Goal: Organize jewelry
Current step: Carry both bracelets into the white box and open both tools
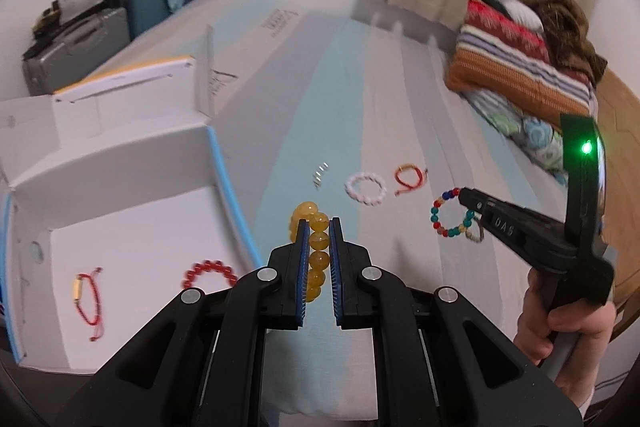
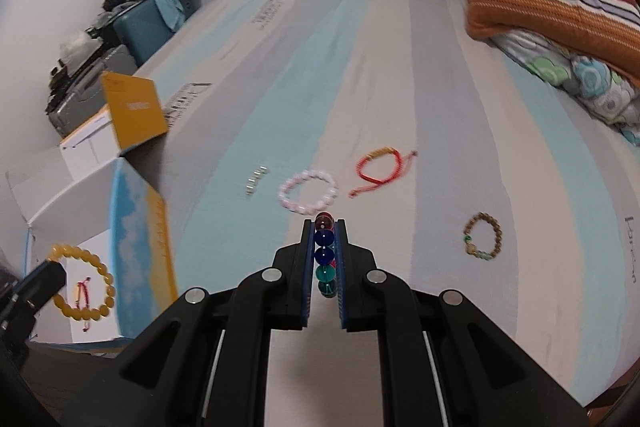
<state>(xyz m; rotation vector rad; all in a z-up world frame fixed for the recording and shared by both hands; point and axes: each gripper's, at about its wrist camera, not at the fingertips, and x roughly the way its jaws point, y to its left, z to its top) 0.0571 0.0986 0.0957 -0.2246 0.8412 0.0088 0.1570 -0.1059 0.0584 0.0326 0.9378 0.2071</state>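
- My left gripper is closed on the bracelet of large translucent yellow beads; the beads sit in a row between the blue pads, and the free part of the loop bulges out past the tips.
- In the right wrist view this yellow bracelet hangs over the open white cardboard box, above the box floor and apart from it as far as I can judge.
- My right gripper is closed on the bracelet of red, blue and teal glass beads. In the left wrist view its loop hangs free above the striped bedsheet, well apart from the box.
- Already on the box floor: a red cord bracelet with a gold tube and a bracelet of small red beads.
- Not yet collected from the sheet: a pink-and-white bead bracelet, a second red cord bracelet with a gold tube, a brown wooden bead bracelet with green accents and a short row of small silver pieces.
- Step in hand, as I judge it: deposit the yellow bracelet in the box.
- Procedure: lower the left gripper until the loop rests on bare box floor beside the two red items, not on them; then part the pads fully so no bead catches.
- Keep the blue-edged box wall clear of the hanging loop.
- Hold the right gripper steady over the sheet until the left has room to leave.
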